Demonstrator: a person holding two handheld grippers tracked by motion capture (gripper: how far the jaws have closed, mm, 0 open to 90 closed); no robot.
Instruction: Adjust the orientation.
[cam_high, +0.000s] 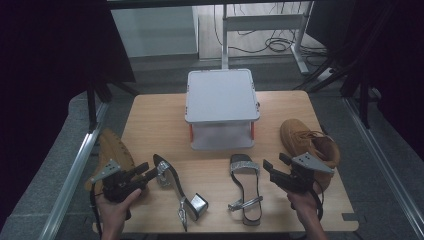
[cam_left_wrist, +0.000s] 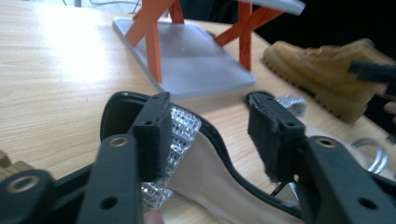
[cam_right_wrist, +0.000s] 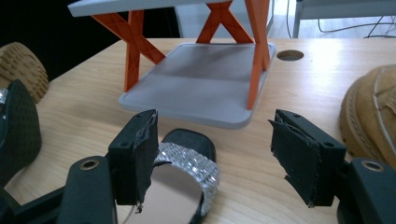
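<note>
Two black heeled sandals with glittering straps lie nearest the person. The left sandal (cam_high: 176, 187) lies on its side, toe between the parted jaws of the left gripper (cam_high: 148, 172); in the left gripper view one pad (cam_left_wrist: 156, 135) stands right at the sparkly strap, the other pad clear of the sole, so nothing is clamped. The right sandal (cam_high: 245, 187) lies sole-down, its toe just before the right gripper (cam_high: 267, 167), whose jaws stand wide and hold nothing (the strap shows low between them). Each hand grips its tool from below, jaws pointing level and inward: left hand (cam_high: 116, 207), right hand (cam_high: 302, 202). Two tan boots lie outside the grippers: the left boot (cam_high: 114, 152), on its side, and the right boot (cam_high: 307, 142). Beyond the fingertips stands one grey two-tier rack (cam_high: 222, 107) on orange legs.
</note>
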